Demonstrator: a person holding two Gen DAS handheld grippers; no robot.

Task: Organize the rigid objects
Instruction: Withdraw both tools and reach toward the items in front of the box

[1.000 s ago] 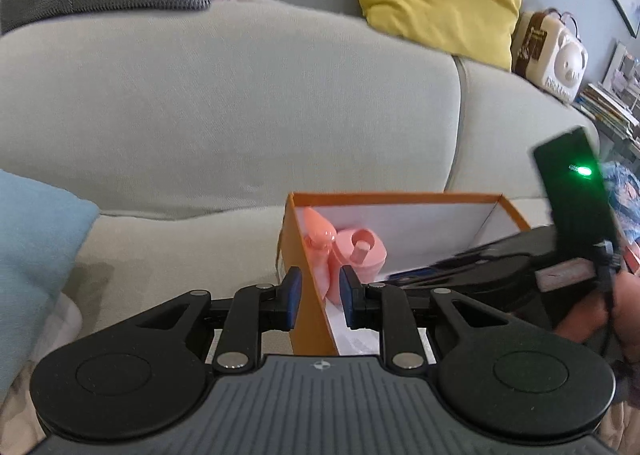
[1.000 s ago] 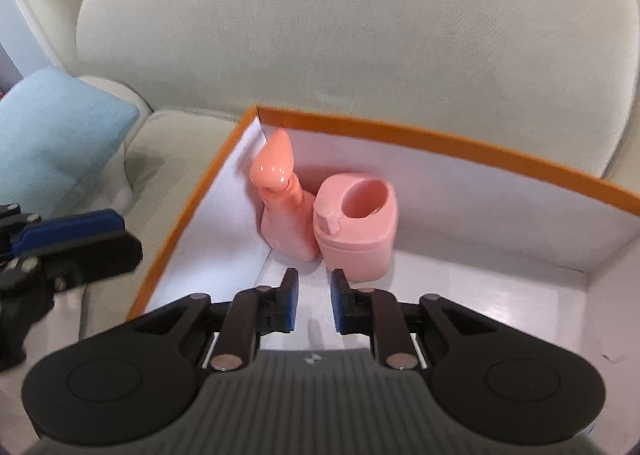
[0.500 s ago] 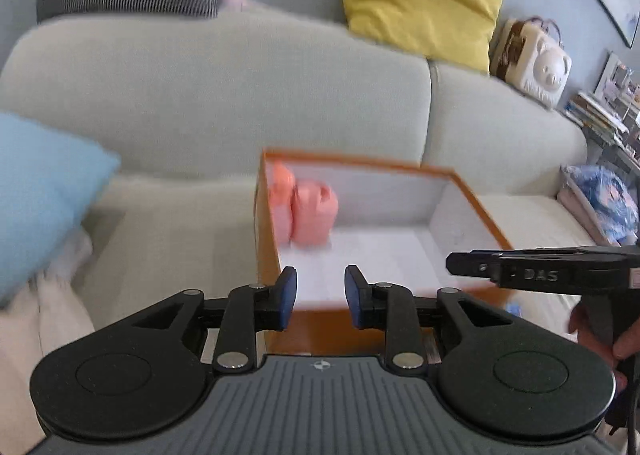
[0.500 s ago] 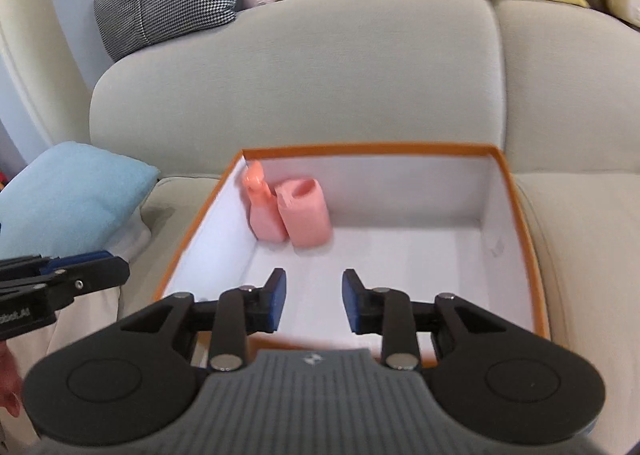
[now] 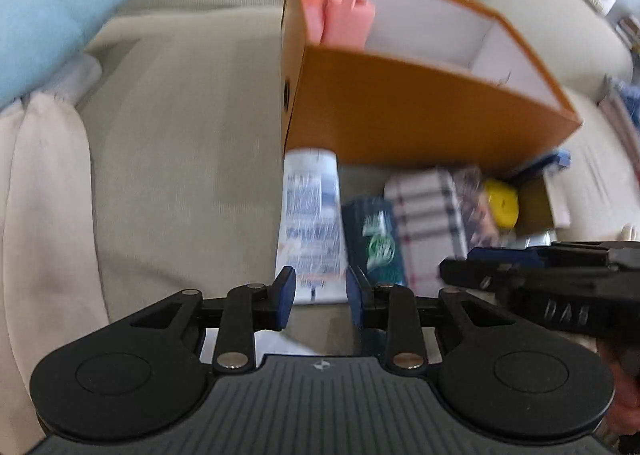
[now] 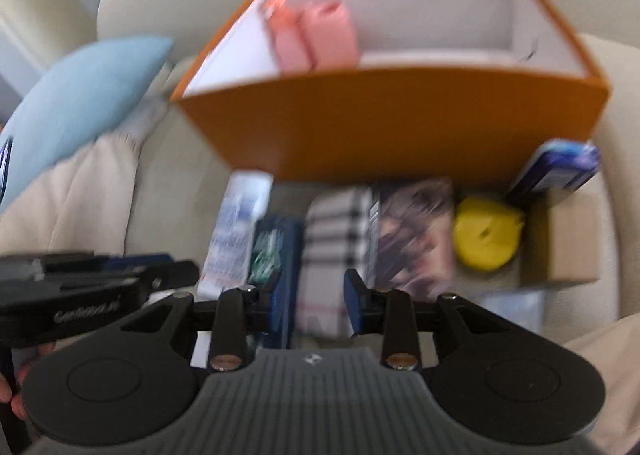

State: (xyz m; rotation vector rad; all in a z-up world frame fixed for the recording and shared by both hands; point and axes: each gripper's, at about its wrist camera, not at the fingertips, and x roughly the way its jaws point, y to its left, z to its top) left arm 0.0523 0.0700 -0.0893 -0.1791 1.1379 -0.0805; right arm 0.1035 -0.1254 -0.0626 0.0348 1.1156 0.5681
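Observation:
An orange box [image 5: 420, 111] with a white inside stands on the sofa seat and holds two pink bottles [image 5: 340, 15] in its far left corner. A row of loose items lies in front of it: a white tube [image 5: 310, 223], a dark green packet [image 5: 374, 243], a plaid box [image 5: 424, 223], a yellow object [image 5: 500, 203]. My left gripper [image 5: 320, 297] is open and empty over the tube's near end. My right gripper [image 6: 312, 309] is open and empty over the plaid box [image 6: 334, 251] and dark packet [image 6: 276, 255]. Both views are blurred.
A light blue cushion [image 5: 44, 27] lies at the left on the beige sofa [image 5: 180, 135]. A cardboard box [image 6: 568, 239] and a blue packet [image 6: 556, 171] sit at the right of the row. The orange box [image 6: 380, 127] backs against the sofa backrest.
Both grippers have pulled back from the orange box and tilted down over the row of items in front of it. Both have opened wider.

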